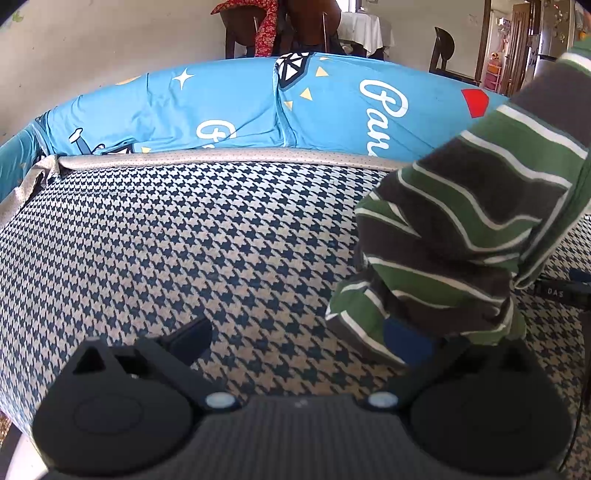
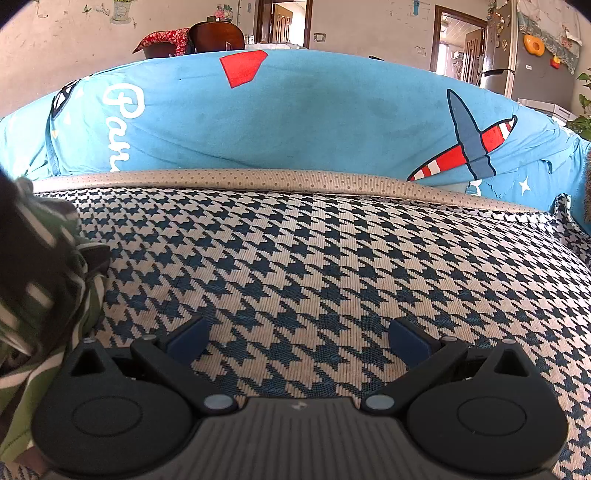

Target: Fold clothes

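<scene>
A green, dark grey and white striped garment (image 1: 461, 229) hangs bunched from the upper right down onto the houndstooth sofa seat (image 1: 184, 240). Its lower end lies against the blue pad of my left gripper's right finger (image 1: 406, 341). My left gripper (image 1: 299, 339) is open, its jaws spread wide, and nothing sits between them. In the right wrist view the same garment (image 2: 40, 280) is crumpled at the far left, beside the gripper body. My right gripper (image 2: 299, 339) is open just above the bare seat (image 2: 332, 258), holding nothing.
A bright blue printed cover (image 2: 295, 122) drapes the sofa back behind a beige dotted trim (image 2: 258, 177). A black device part with a cable (image 1: 557, 291) shows at the right edge. Dark chairs (image 1: 314, 26), doorways and a fridge (image 2: 535, 66) stand behind the sofa.
</scene>
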`<state>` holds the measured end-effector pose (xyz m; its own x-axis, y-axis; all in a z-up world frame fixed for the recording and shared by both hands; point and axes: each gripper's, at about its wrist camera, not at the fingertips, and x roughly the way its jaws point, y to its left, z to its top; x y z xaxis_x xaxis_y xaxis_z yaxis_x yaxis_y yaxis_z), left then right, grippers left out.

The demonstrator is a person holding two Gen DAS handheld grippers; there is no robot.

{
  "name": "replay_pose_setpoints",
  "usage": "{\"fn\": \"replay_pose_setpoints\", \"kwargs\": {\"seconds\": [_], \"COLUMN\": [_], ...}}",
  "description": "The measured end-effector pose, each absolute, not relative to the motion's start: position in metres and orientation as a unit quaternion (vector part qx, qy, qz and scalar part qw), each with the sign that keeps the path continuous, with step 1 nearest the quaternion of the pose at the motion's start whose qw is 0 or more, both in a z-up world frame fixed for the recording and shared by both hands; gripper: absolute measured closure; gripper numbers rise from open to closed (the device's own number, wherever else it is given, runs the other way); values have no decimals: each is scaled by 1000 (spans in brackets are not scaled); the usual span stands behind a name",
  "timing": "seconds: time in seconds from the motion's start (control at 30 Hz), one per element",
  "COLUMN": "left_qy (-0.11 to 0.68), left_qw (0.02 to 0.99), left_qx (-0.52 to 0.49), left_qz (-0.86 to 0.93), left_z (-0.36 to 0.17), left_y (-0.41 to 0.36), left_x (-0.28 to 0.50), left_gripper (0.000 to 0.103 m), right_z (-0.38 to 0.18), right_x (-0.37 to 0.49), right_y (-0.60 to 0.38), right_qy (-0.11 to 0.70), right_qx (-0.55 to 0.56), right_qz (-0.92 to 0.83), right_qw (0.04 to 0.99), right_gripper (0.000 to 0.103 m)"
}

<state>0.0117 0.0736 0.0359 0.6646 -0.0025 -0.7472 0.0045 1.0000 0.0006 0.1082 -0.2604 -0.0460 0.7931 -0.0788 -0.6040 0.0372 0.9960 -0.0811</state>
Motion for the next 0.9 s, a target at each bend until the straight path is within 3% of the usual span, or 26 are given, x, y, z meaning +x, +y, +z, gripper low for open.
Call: {"fn": "replay_pose_setpoints", "kwargs": {"seconds": [0.9], "left_qy": [440], "left_qw": [896], "left_qx": [44], "left_qz": [-29], "left_z": [16], "left_y": [23], "left_x": [7], "left_gripper": [0], "right_z": [-47], "right_x": [108], "right_y": [-259], "right_qy": [319], "right_qx": [-32], "right_qz": [-34], "right_qw": [947], "right_gripper": [0]}}
